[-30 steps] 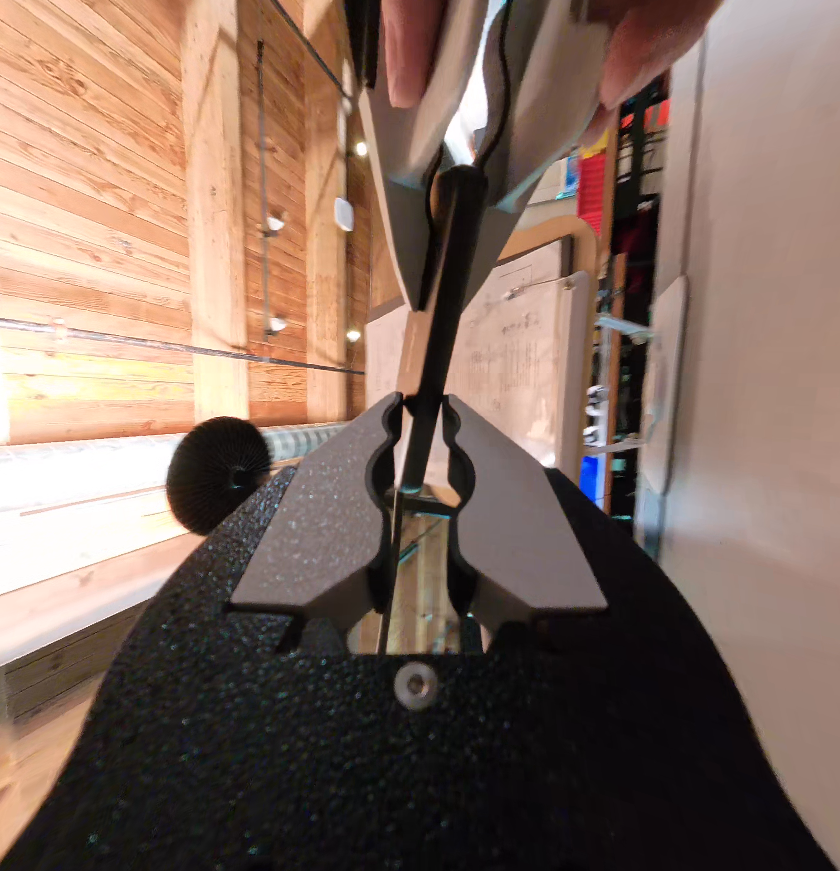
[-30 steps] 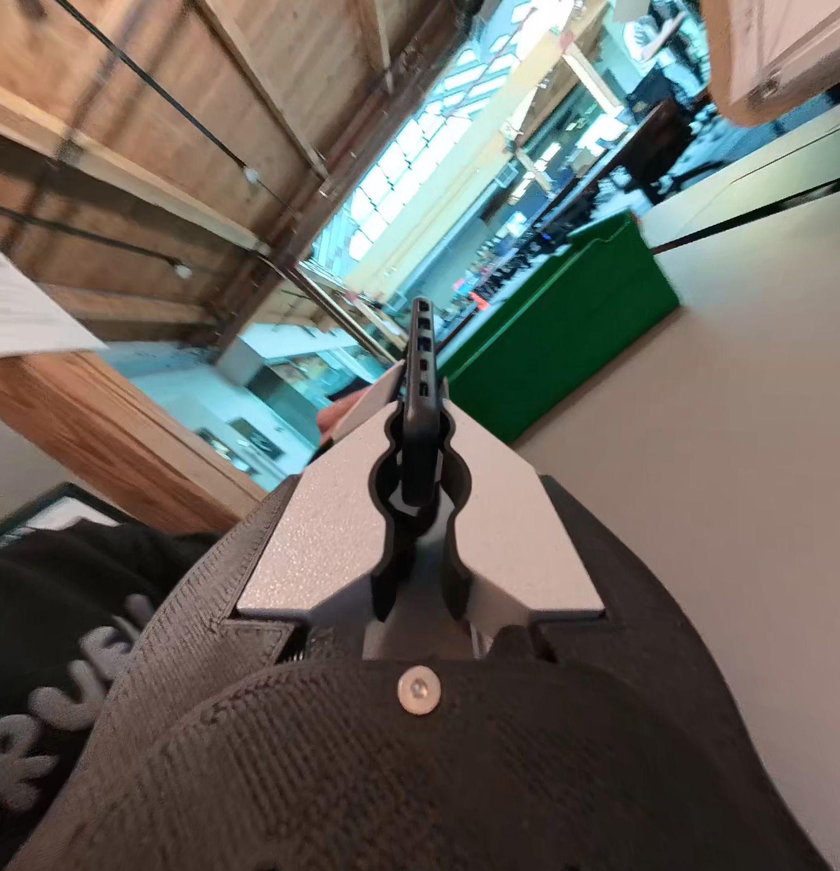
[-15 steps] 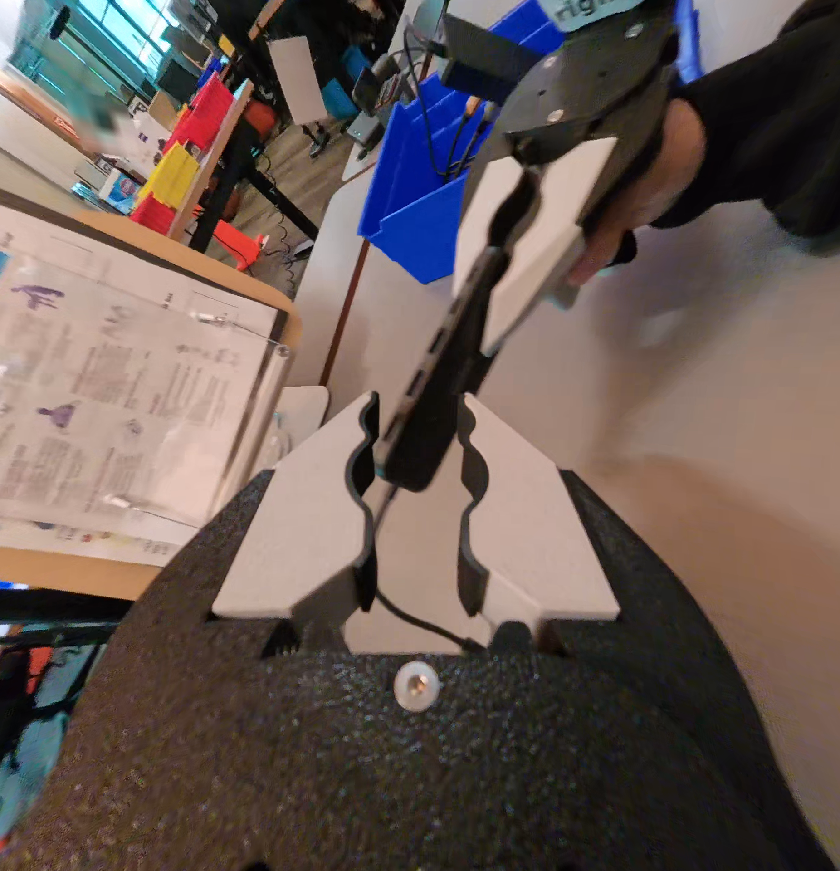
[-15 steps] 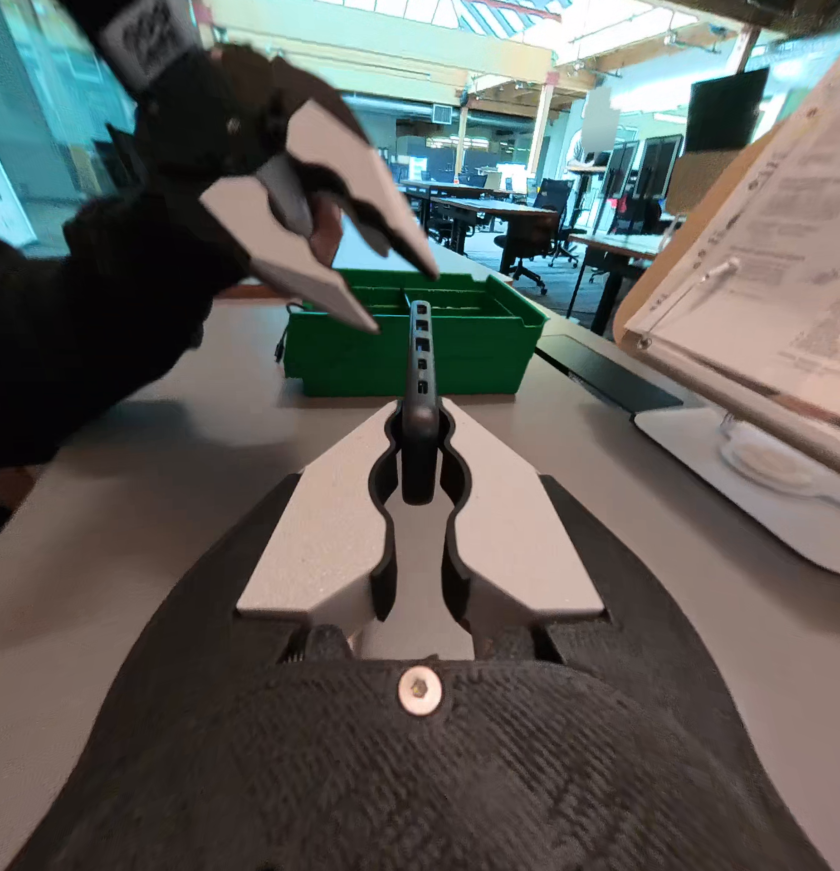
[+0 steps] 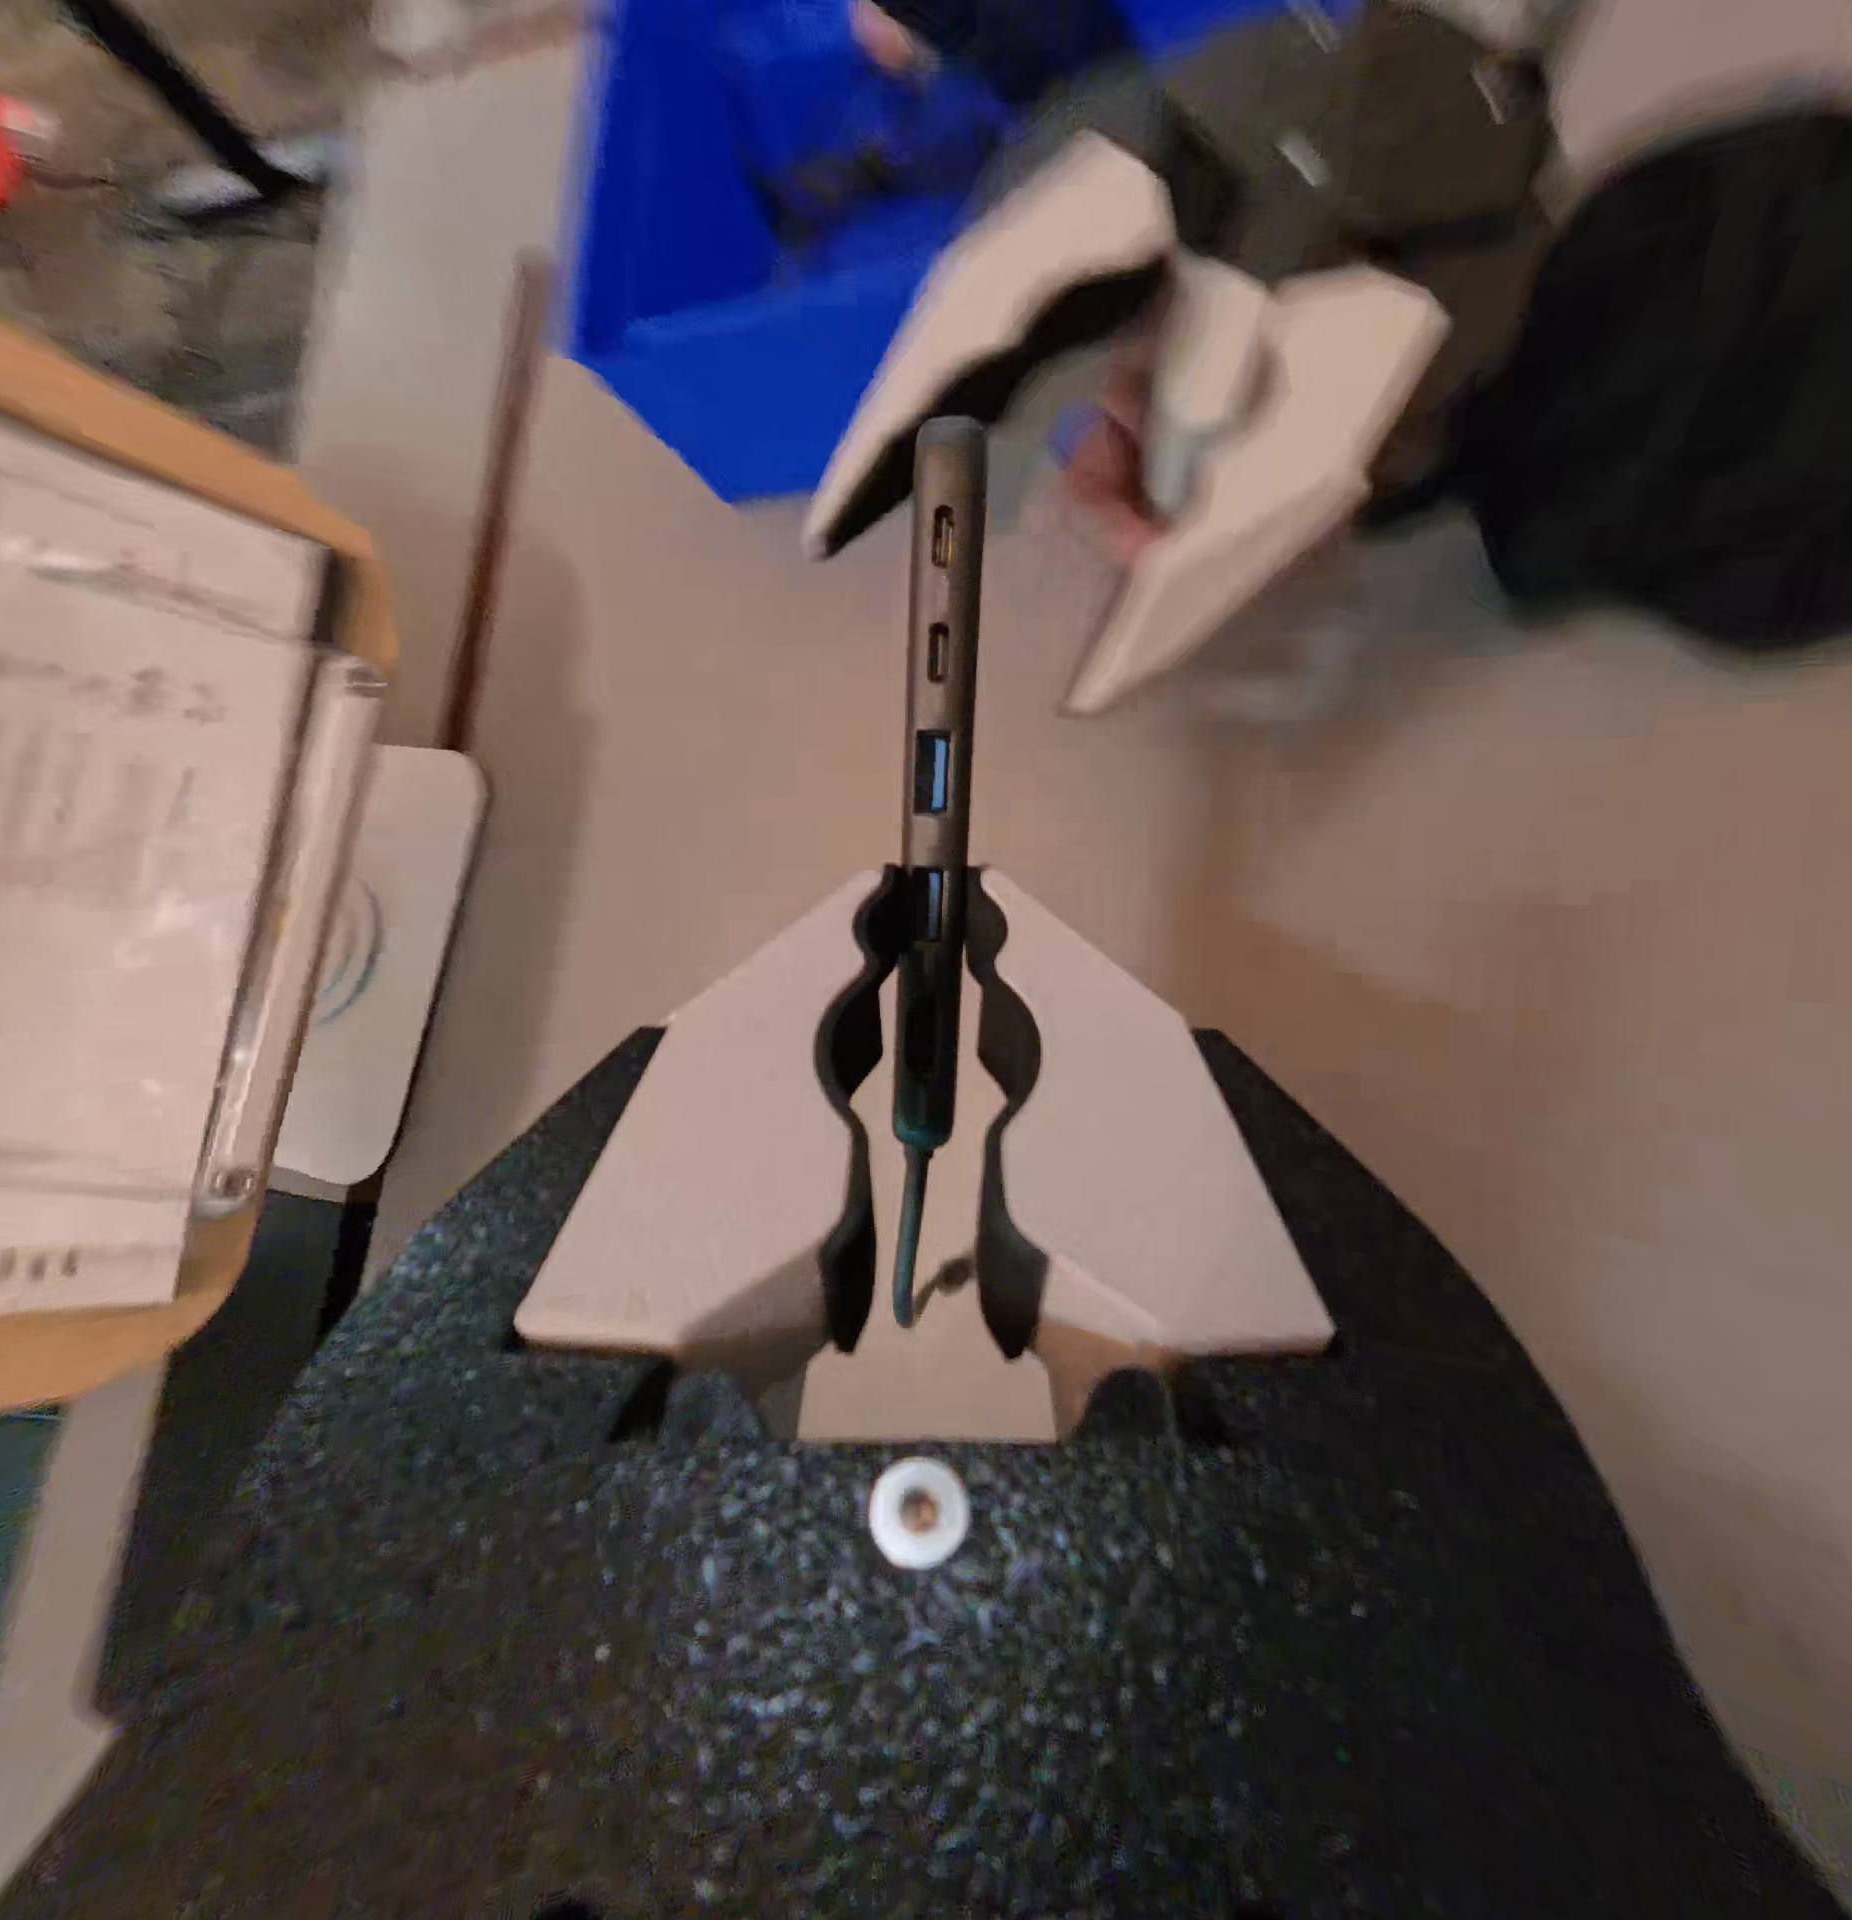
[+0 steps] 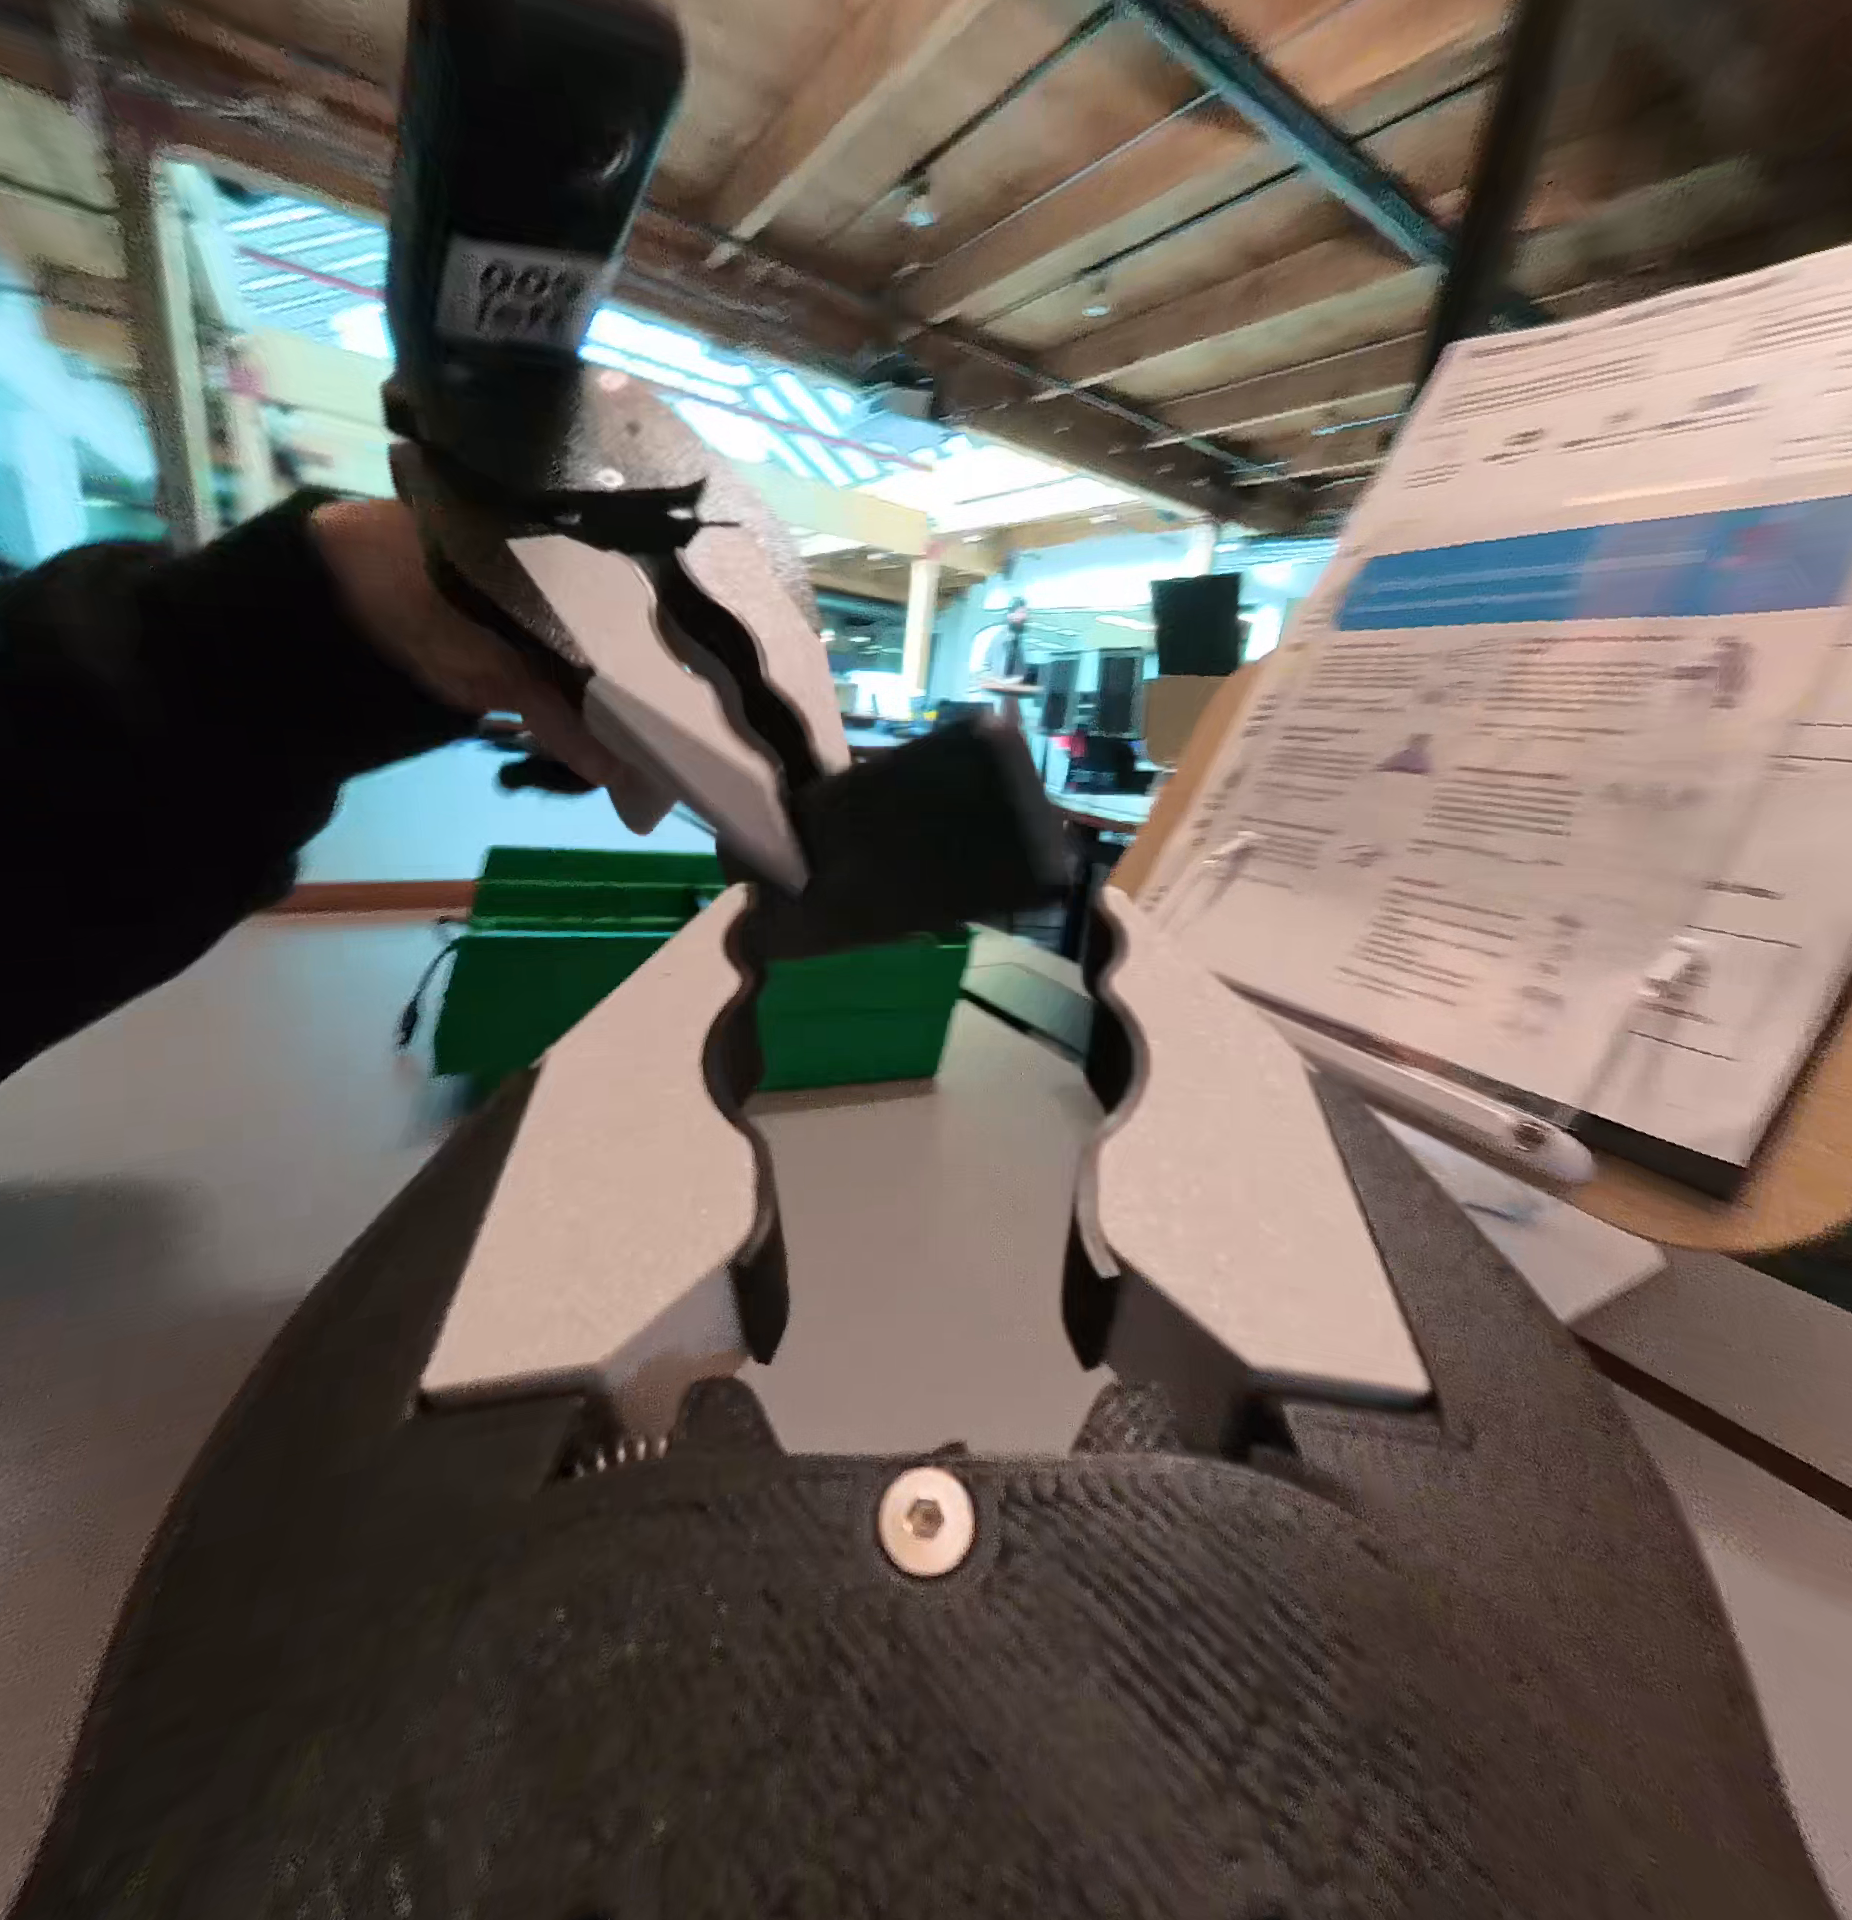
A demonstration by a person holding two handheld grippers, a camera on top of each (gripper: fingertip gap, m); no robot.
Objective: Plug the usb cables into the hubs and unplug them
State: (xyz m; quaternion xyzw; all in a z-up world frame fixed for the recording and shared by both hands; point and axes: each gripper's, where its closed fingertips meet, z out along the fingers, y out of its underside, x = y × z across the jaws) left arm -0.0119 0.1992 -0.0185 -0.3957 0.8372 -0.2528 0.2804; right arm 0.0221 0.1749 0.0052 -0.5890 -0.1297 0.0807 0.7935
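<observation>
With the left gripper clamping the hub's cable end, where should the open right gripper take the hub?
Judging by the pose, the free far end of the USB hub, fingers on its two broad faces, coming from above the tip; that probably keeps the ports along the narrow edge unblocked, clear of the left gripper.

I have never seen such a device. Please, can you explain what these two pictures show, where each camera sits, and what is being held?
A person holds a hand-operated two-finger gripper in each hand; no robot arm is involved. Each gripper carries a camera that looks forward along its own fingers.

In the left wrist view, the left gripper is shut on a dark USB hub, which stands upright with its ports facing the camera. The right gripper shows blurred behind it, open.

In the right wrist view, the right gripper is open and empty. The left gripper is ahead with the hub.

On the grey table stand a green bin, a blue bin and a stand of printed sheets.
</observation>
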